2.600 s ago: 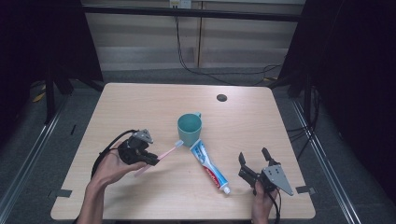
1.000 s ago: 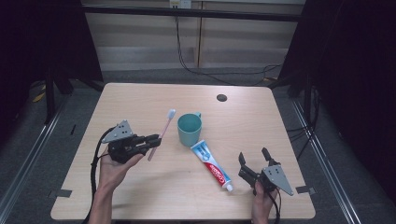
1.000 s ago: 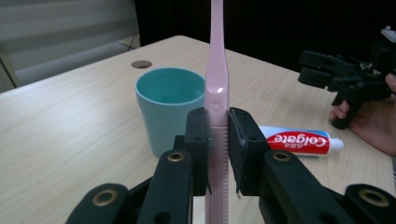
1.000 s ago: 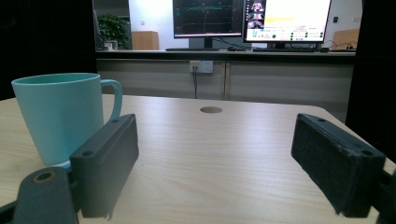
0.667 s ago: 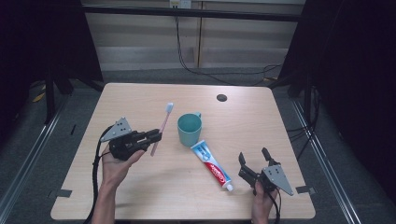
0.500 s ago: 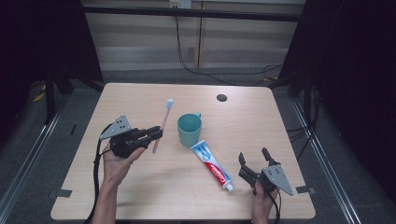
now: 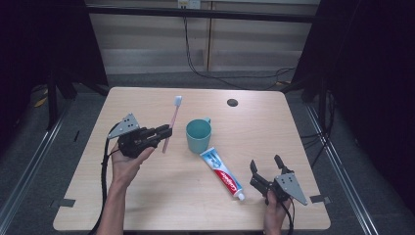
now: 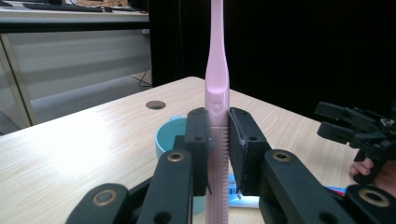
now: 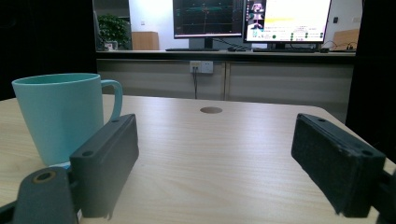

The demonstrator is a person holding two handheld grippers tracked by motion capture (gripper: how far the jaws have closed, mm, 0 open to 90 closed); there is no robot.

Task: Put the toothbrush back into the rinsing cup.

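Note:
My left gripper (image 7: pixel 165 133) is shut on the lower handle of a pink toothbrush (image 7: pixel 172 120), held above the table left of the teal cup (image 7: pixel 198 135). In the left gripper view the toothbrush (image 8: pixel 217 88) stands upright between the pads of the left gripper (image 8: pixel 218 126), with the cup (image 8: pixel 168 135) just behind. A red, white and blue toothpaste tube (image 7: pixel 222 173) lies flat in front of the cup. My right gripper (image 7: pixel 266 164) rests near the table's front right, open, with nothing between the jaws. The right gripper (image 9: pixel 215 154) faces the cup (image 9: pixel 60 116).
A round cable hole (image 7: pixel 232 102) sits in the wooden table (image 7: pixel 147 196) at the far middle. Black cables trail from both grippers. The other hand's gripper (image 8: pixel 359 130) shows far right in the left gripper view. Dark floor and metal rails surround the table.
The left hand has lifted and turned the toothbrush from pointing right at the cup to standing head-up, drifting slightly right. The right gripper has stayed in place.

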